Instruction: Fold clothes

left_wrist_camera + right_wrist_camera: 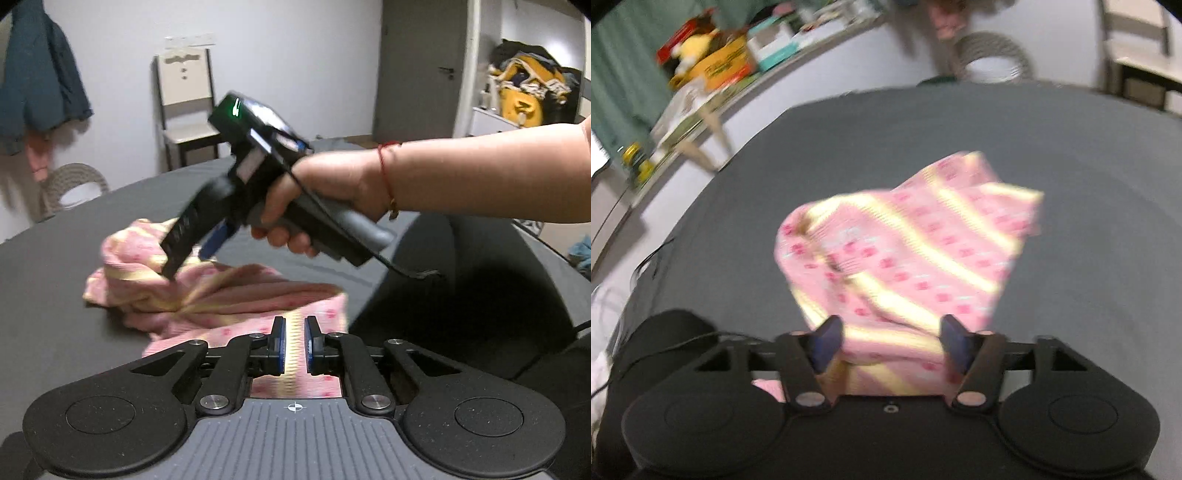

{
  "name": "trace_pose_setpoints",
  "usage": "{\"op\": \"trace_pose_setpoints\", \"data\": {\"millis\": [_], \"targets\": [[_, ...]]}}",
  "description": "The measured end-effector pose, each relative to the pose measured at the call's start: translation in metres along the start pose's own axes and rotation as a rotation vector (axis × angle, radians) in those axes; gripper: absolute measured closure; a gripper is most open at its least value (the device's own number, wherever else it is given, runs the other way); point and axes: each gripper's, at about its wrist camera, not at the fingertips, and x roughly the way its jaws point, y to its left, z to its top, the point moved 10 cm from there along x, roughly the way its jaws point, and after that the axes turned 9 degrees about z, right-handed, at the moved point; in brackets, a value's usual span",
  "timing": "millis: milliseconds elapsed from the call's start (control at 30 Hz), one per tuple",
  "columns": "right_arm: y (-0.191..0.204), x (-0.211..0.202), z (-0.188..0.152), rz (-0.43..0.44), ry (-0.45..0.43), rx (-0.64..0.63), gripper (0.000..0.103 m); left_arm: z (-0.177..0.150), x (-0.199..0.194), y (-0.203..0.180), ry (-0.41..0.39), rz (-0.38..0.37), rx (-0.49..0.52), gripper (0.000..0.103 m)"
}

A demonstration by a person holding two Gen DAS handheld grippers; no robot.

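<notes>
So there's this pink garment (207, 295) with cream stripes and little pink squares, bunched up on a dark grey sheet (55, 295) that covers the surface, and a person works it with a claw in each hand. The left gripper (294, 345) has its two blue-padded fingers (277, 345) drawn close together with only a narrow slot between them, and a strip of the cloth runs right through that slot and back under the claw body, so it looks pinched on the fabric's near edge. Ahead of that claw and up to its left, the right gripper (184, 264) comes down at a slant, with the person's hand (314, 199) wrapped around its grey handle and a red string on the wrist (386, 173); its tips sit right at a raised hump of the cloth. From the right claw's own camera its fingers (827, 345) stand spread wide, with the garment (905, 243) lying between them and fanning out ahead, all blurry. I can't tell whether those pads actually touch the cloth. Well beyond the claws a wooden chair (186, 107) stands against the wall.
</notes>
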Motion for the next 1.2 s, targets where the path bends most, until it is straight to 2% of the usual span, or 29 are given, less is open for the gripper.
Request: {"op": "trace_pose_setpoints", "data": {"millis": [33, 67, 100, 133, 167, 233, 300, 367, 433, 467, 500, 567, 633, 667, 700, 733, 767, 800, 900, 1000, 1033, 1067, 1167, 1200], "targets": [[0.006, 0.004, -0.001, 0.005, 0.001, -0.031, 0.055, 0.0, -0.002, 0.003, -0.002, 0.006, -0.014, 0.088], [0.01, 0.008, -0.003, -0.005, 0.006, -0.067, 0.067, 0.0, -0.003, 0.007, -0.004, 0.012, -0.028, 0.075], [0.014, 0.012, -0.005, -0.019, 0.011, -0.105, 0.089, 0.0, 0.0, 0.01, 0.007, 0.016, -0.046, 0.066], [0.01, 0.007, -0.003, -0.035, -0.01, -0.089, 0.1, -0.001, 0.002, 0.014, 0.018, 0.022, -0.065, 0.041], [0.004, 0.001, 0.0, -0.051, -0.037, -0.058, 0.102, 0.001, 0.003, 0.017, 0.008, 0.043, -0.082, 0.02], [-0.01, -0.012, 0.005, -0.082, -0.092, 0.004, 0.102, 0.005, 0.004, 0.024, -0.013, 0.084, -0.116, 0.011], [-0.04, -0.041, 0.012, -0.143, -0.193, 0.116, 0.102, 0.005, 0.008, 0.03, -0.017, 0.102, -0.142, 0.011], [-0.053, -0.062, 0.012, -0.102, -0.225, 0.194, 0.097, 0.002, 0.015, 0.037, -0.004, 0.097, -0.163, 0.01], [-0.039, -0.07, 0.009, -0.052, -0.209, 0.148, 0.06, -0.003, 0.026, 0.042, 0.032, 0.119, -0.189, 0.01], [-0.028, -0.068, 0.006, -0.039, -0.192, 0.1, 0.025, -0.006, 0.032, 0.046, 0.053, 0.124, -0.217, 0.01], [-0.012, -0.063, 0.004, -0.03, -0.176, 0.03, 0.022, -0.008, 0.037, 0.05, 0.073, 0.128, -0.246, 0.01], [0.02, -0.053, -0.001, -0.011, -0.145, -0.122, 0.025, -0.012, 0.045, 0.056, 0.1, 0.132, -0.298, 0.01], [0.043, -0.03, -0.008, -0.012, -0.083, -0.243, 0.035, -0.019, 0.049, 0.059, 0.11, 0.145, -0.329, 0.01], [0.049, -0.019, -0.01, -0.024, -0.049, -0.287, 0.042, -0.02, 0.05, 0.06, 0.116, 0.163, -0.328, 0.01], [0.052, -0.006, -0.009, -0.044, -0.015, -0.323, 0.057, -0.023, 0.051, 0.057, 0.12, 0.175, -0.321, 0.011], [0.054, 0.005, -0.008, -0.07, 0.012, -0.35, 0.065, -0.024, 0.05, 0.056, 0.124, 0.182, -0.313, 0.01], [0.054, 0.016, -0.009, -0.097, 0.036, -0.374, 0.082, -0.025, 0.049, 0.055, 0.126, 0.187, -0.306, 0.011], [0.05, 0.013, -0.005, -0.101, 0.011, -0.343, 0.094, -0.026, 0.048, 0.055, 0.129, 0.192, -0.298, 0.01], [0.03, -0.009, 0.011, -0.09, -0.111, -0.199, 0.094, -0.026, 0.043, 0.054, 0.139, 0.204, -0.275, 0.011], [-0.021, -0.073, 0.028, 0.004, -0.344, 0.146, 0.095, -0.029, 0.042, 0.058, 0.146, 0.214, -0.287, 0.01], [-0.044, -0.096, 0.027, 0.005, -0.41, 0.247, 0.095, -0.03, 0.041, 0.06, 0.148, 0.217, -0.291, 0.01], [-0.069, -0.119, 0.023, -0.003, -0.472, 0.342, 0.095, -0.032, 0.044, 0.061, 0.16, 0.209, -0.303, 0.01], [-0.134, -0.179, -0.003, -0.102, -0.602, 0.544, 0.095, -0.033, 0.056, 0.059, 0.179, 0.178, -0.309, 0.01], [-0.15, -0.19, -0.016, -0.144, -0.615, 0.604, 0.095, -0.031, 0.061, 0.056, 0.18, 0.164, -0.301, 0.011]]}}
